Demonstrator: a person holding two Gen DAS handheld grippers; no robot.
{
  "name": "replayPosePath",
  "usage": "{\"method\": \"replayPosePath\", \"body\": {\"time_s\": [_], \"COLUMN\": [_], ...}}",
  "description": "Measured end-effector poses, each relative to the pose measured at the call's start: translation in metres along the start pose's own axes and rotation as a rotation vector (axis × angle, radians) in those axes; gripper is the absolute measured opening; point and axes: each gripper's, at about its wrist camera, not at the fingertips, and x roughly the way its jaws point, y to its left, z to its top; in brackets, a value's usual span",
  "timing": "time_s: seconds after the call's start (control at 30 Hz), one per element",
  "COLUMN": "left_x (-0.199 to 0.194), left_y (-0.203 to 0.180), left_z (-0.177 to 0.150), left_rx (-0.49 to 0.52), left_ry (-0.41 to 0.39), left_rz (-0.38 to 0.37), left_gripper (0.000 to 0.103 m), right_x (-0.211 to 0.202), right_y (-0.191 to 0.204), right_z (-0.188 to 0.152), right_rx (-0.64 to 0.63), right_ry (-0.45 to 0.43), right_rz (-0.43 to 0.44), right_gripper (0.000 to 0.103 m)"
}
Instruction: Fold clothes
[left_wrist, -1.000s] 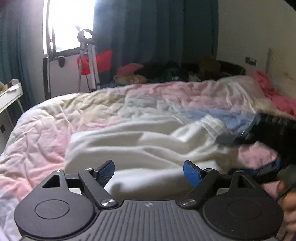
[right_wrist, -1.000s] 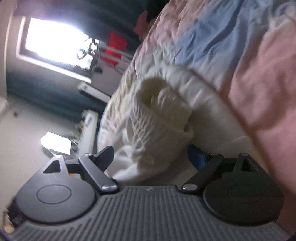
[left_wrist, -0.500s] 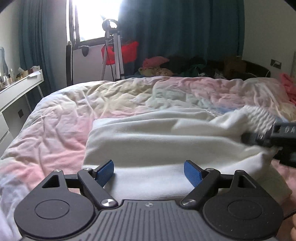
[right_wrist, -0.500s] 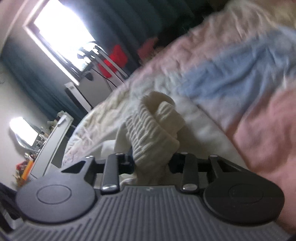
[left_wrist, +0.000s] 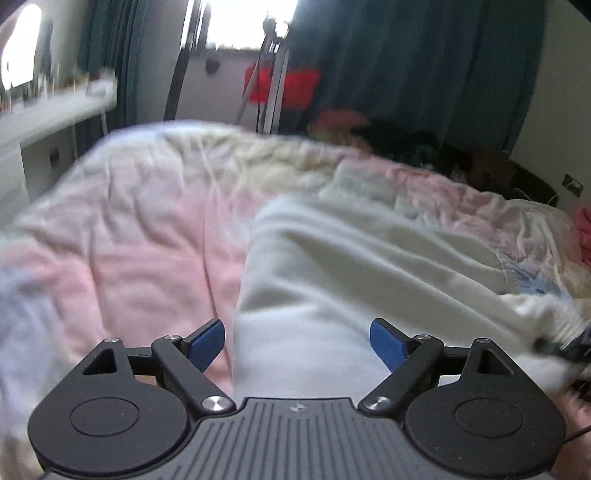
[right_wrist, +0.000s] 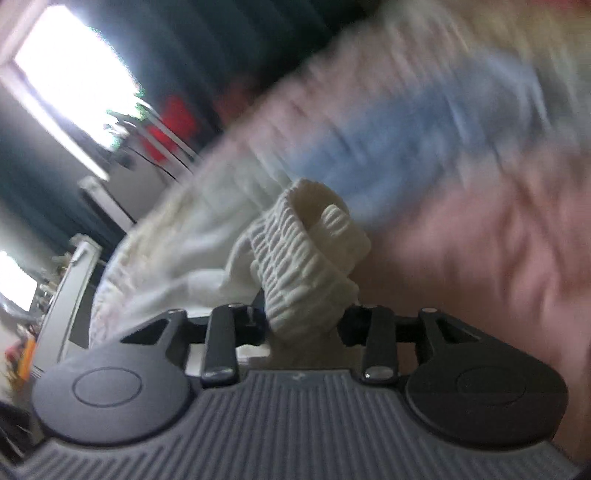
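Observation:
A cream white garment (left_wrist: 351, 266) lies spread on the bed in the left wrist view. My left gripper (left_wrist: 297, 341) is open, its blue pads on either side of the garment's near end, holding nothing. My right gripper (right_wrist: 304, 321) is shut on the garment's ribbed elastic band (right_wrist: 306, 258), which bunches up between the jaws. The right gripper also shows at the right edge of the left wrist view (left_wrist: 576, 343), at the garment's right end. The right wrist view is blurred.
The bed carries a pastel pink, blue and cream duvet (left_wrist: 140, 236). A white desk (left_wrist: 48, 114) stands at the left, a tripod (left_wrist: 273, 74) by the window, and a heap of clothes (left_wrist: 343, 125) beyond the bed against dark curtains.
My right gripper closed on the ribbed band and holds it while moving. My left gripper swung left and closer along the garment; it stays open.

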Motion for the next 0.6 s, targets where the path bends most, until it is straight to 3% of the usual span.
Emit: {"method": "replayPosePath", "body": {"time_s": [0.03,0.07,0.13,0.33,0.43,0.53,0.6], "left_x": [0.001,0.001,0.001,-0.001,0.000,0.003,0.006], "left_y": [0.003,0.005,0.010,0.030,0.039,0.047,0.051], "left_z": [-0.001,-0.001,-0.002,-0.005,-0.007,-0.008,-0.008], "left_rx": [-0.016,-0.028,-0.055,-0.185,-0.249,-0.311,-0.340], "left_ry": [0.015,0.026,0.042,0.116,0.146,0.166,0.174], "left_rz": [-0.008,-0.015,-0.030,-0.093,-0.120,-0.137,-0.146], "left_gripper": [0.088,0.088,0.088,0.088,0.088,0.086,0.086], "right_x": [0.002,0.000,-0.003,0.010,0.007,-0.005,-0.008], "right_y": [-0.006,-0.008,-0.007,-0.021,-0.021,-0.017,-0.013], "right_z": [0.001,0.001,0.000,-0.007,-0.008,-0.005,-0.003], "right_rx": [0.036,0.046,0.033,0.083,0.104,0.120,0.101], "right_ry": [0.011,0.009,0.004,0.138,0.146,0.103,0.087], "right_rz": [0.014,0.011,-0.027,0.031,0.137,0.298,0.330], "right_gripper": [0.050,0.065,0.085,0.085,0.086,0.086,0.086]}}
